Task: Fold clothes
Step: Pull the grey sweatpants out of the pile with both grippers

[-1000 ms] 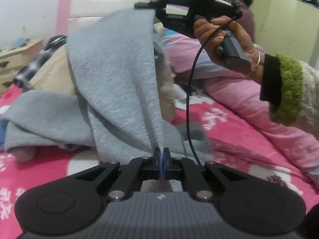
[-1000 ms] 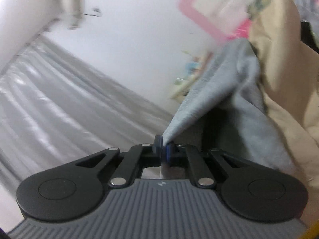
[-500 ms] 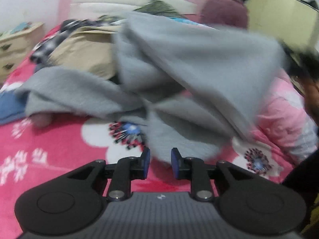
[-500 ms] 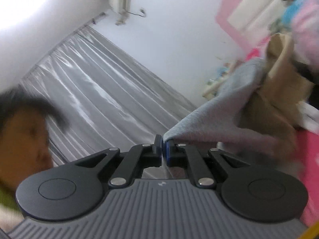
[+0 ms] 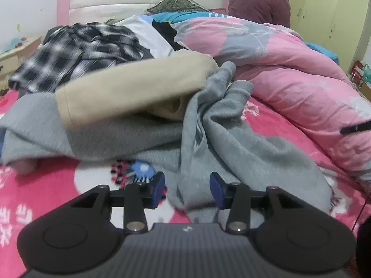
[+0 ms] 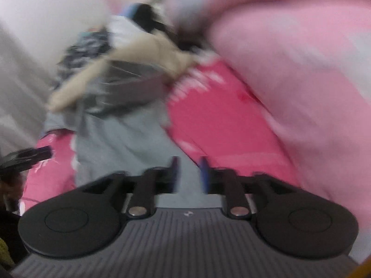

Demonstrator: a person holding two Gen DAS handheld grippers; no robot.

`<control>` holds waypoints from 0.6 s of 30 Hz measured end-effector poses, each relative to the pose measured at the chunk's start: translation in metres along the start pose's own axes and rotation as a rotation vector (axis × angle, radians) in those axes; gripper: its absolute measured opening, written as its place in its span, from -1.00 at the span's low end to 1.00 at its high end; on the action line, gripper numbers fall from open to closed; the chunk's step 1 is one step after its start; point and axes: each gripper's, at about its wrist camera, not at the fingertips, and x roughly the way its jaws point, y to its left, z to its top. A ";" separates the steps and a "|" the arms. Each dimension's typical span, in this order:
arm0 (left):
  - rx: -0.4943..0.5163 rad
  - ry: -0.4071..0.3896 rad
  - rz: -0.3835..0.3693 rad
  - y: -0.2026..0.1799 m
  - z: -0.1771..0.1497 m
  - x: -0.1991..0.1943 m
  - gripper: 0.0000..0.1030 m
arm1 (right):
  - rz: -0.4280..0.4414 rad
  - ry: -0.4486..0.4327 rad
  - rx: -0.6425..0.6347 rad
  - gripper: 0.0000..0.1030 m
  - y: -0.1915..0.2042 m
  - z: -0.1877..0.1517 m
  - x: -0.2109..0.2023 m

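Observation:
A grey fleece garment point(image 5: 231, 143) lies crumpled on the pink flowered bedsheet point(image 5: 46, 185). Its near hem runs between the blue pads of my left gripper point(image 5: 187, 191), whose jaws are opening and do not press the cloth. In the blurred right wrist view the same grey garment point(image 6: 120, 143) stretches away from my right gripper point(image 6: 189, 173). Those jaws are opening too, with grey cloth lying under the gap and no pad pressing it. The left gripper's tip point(image 6: 27, 156) shows at the left edge there.
A beige garment point(image 5: 129, 92) lies across the grey one, with a black-and-white plaid shirt point(image 5: 76, 53) behind it. A thick pink quilt point(image 5: 289, 74) fills the right side. A person in a maroon jacket point(image 5: 259, 0) sits by the headboard. A bedside table point(image 5: 16, 55) stands at left.
Both grippers held the grey garment up in the air, shut on its edge. They swung down to the bed and their jaws came apart, so the garment now lies dropped on the sheet.

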 end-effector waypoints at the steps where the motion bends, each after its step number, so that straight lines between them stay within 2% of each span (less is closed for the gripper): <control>1: 0.003 -0.004 0.006 -0.002 0.004 0.006 -0.09 | 0.022 -0.024 -0.046 0.12 0.012 0.007 0.007; 2: 0.008 -0.011 0.006 -0.002 0.006 0.011 -0.07 | 0.052 -0.027 -0.092 0.29 0.029 0.020 0.022; 4: 0.027 -0.033 0.015 -0.005 0.012 0.021 0.03 | 0.110 -0.032 -0.181 0.42 0.062 0.045 0.052; 5: 0.048 -0.043 0.021 -0.008 0.014 0.027 0.03 | 0.128 -0.023 -0.187 0.56 0.072 0.053 0.067; 7: 0.081 -0.063 0.033 -0.011 0.019 0.037 0.07 | 0.164 -0.006 -0.200 0.63 0.090 0.068 0.097; 11: 0.107 -0.092 0.043 -0.013 0.027 0.058 0.11 | 0.162 0.039 -0.123 0.69 0.111 0.086 0.157; 15: 0.109 -0.108 0.037 -0.014 0.036 0.078 0.10 | 0.162 0.091 0.037 0.68 0.107 0.087 0.200; 16: 0.122 -0.111 0.035 -0.016 0.036 0.080 0.07 | 0.166 0.106 0.067 0.62 0.104 0.086 0.210; 18: 0.144 -0.120 0.024 -0.018 0.037 0.081 0.04 | 0.173 0.138 0.124 -0.27 0.098 0.083 0.229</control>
